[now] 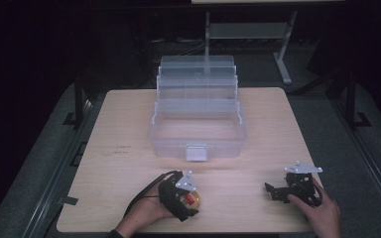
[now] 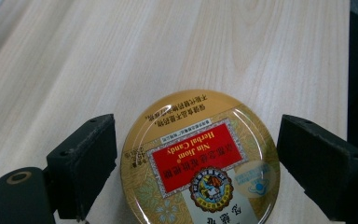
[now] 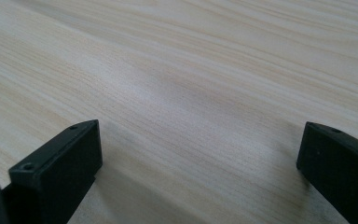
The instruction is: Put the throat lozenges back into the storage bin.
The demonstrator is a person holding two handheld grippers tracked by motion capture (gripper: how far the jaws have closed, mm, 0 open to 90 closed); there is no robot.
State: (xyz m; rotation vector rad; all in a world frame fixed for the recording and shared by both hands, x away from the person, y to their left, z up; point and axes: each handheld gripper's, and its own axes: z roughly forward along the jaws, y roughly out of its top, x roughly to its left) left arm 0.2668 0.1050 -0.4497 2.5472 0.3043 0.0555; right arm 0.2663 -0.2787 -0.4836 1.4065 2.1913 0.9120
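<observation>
A round gold candy tin with a red "Herbal Candy" label lies flat on the wooden table, near the front edge left of centre. My left gripper is open, one jaw on each side of the tin. A thin gap shows at the left jaw; whether the right jaw touches is unclear. In the high view the left gripper sits low over the tin, held by a hand. My right gripper rests at the front right, open, and the right gripper has bare wood between its jaws.
A clear plastic tiered storage box stands open at the table's middle back, its latch facing me. Bare wood lies between the box and both grippers. Dark floor and a metal stand leg lie beyond the table.
</observation>
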